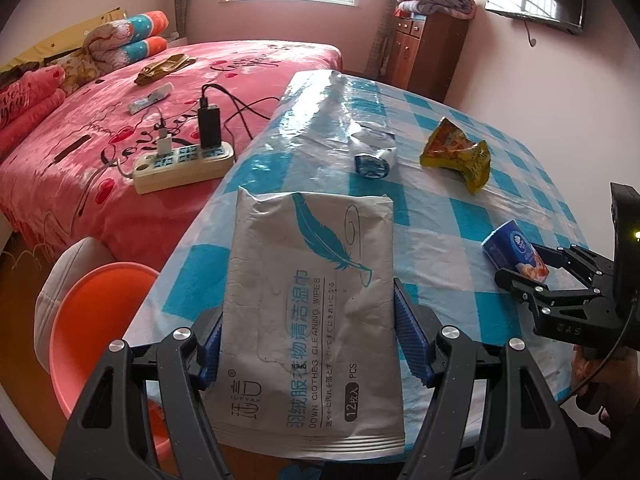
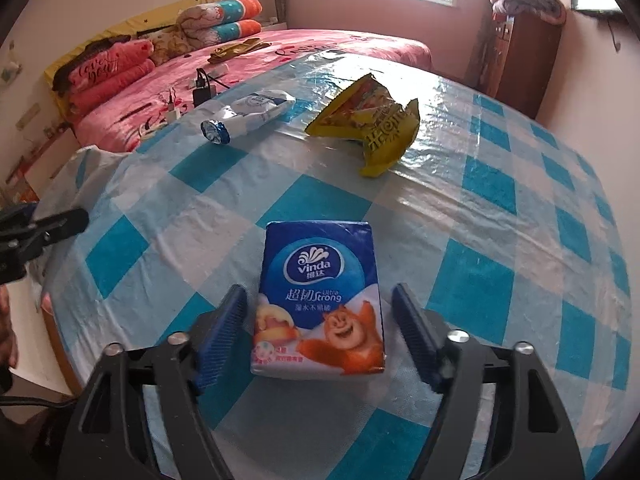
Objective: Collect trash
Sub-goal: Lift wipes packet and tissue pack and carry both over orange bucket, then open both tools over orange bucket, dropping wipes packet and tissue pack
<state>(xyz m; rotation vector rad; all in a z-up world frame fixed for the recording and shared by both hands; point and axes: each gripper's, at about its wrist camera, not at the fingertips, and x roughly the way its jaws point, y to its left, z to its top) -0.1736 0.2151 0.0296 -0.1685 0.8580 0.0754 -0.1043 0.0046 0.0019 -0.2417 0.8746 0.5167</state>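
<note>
My left gripper [image 1: 308,312] is shut on a white wet-wipes pack [image 1: 312,280] with a teal feather print, held above the near left edge of the checked table [image 1: 440,216]. A blue tissue pack [image 2: 320,292] lies flat on the cloth between the pads of my right gripper [image 2: 318,300], which is open, with a gap showing on each side. The left wrist view shows the right gripper [image 1: 532,266] at the far right around that tissue pack [image 1: 508,244]. Farther back lie a yellow snack bag [image 2: 372,120] and a crumpled blue-white wrapper [image 2: 248,116].
An orange plastic tub [image 1: 92,320] sits on the floor, left of the table and below it. Behind it stands a pink bed [image 1: 120,100] carrying a power strip [image 1: 180,164] with cables. A wooden cabinet [image 1: 428,52] stands past the table's far end.
</note>
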